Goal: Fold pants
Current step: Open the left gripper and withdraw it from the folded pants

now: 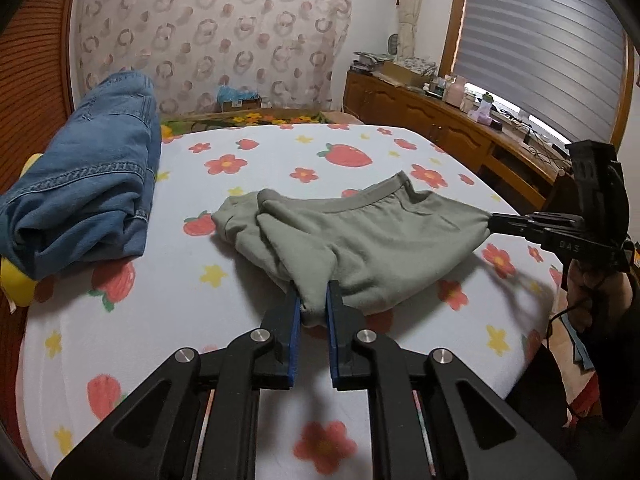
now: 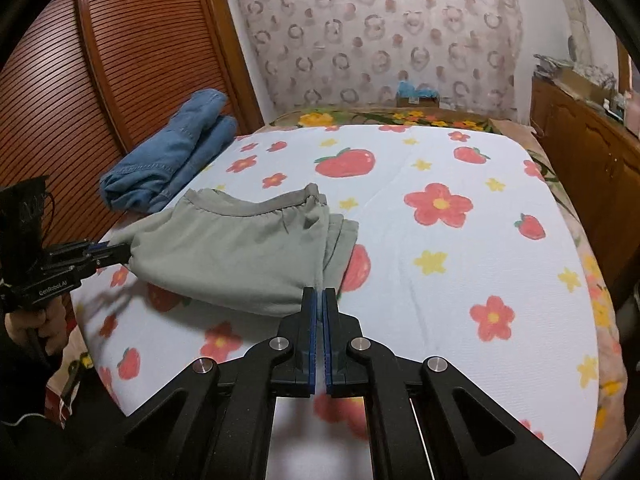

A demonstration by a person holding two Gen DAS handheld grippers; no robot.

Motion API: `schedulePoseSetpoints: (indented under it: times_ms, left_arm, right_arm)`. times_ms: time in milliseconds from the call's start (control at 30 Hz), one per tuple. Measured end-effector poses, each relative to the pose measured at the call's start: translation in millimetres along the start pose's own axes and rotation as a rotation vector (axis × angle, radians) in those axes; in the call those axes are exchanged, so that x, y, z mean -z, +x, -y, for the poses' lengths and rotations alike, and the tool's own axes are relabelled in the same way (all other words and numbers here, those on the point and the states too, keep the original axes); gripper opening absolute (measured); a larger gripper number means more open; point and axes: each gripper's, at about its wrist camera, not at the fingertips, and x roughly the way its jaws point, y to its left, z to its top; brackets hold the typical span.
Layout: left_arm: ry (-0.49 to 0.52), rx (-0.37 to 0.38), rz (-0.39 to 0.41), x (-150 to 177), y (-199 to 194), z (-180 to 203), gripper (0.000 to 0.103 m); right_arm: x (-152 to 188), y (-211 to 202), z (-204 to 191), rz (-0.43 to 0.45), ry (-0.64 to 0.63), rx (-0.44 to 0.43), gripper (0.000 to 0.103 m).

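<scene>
The grey-green pants [image 1: 360,236] lie partly folded on the strawberry-and-flower bed cover [image 1: 224,312], waistband toward the far side. My left gripper [image 1: 314,294] is shut on a bunched near corner of the pants. My right gripper [image 2: 319,294] is shut on the other end of the pants [image 2: 240,256], its blue pads almost touching. Each gripper shows in the other's view: the right one [image 1: 494,222] pulls the fabric taut at the right, the left one [image 2: 120,252] holds it at the left. The held edge hangs just above the bed.
Folded blue jeans [image 1: 88,196] lie at the bed's left edge beside a louvred wooden wardrobe [image 2: 80,80]. A yellow object [image 1: 16,280] sits under the jeans. A wooden sideboard [image 1: 440,120] with clutter runs along the right wall. A patterned curtain hangs behind the bed.
</scene>
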Motion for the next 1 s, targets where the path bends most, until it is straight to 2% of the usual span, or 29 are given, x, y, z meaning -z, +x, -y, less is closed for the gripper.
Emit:
schedulePoseSetpoints:
  times_ms: [267, 1000]
  left_arm:
    - [-0.002, 0.009, -0.005, 19, -24, 11, 0.013]
    - [-0.01, -0.015, -0.058, 36, -21, 16, 0.014]
  right_arm:
    - [13, -22, -7, 0.007, -0.018, -0.021, 0.002]
    - [18, -26, -24, -0.026, -0.043, 0.007, 0.002]
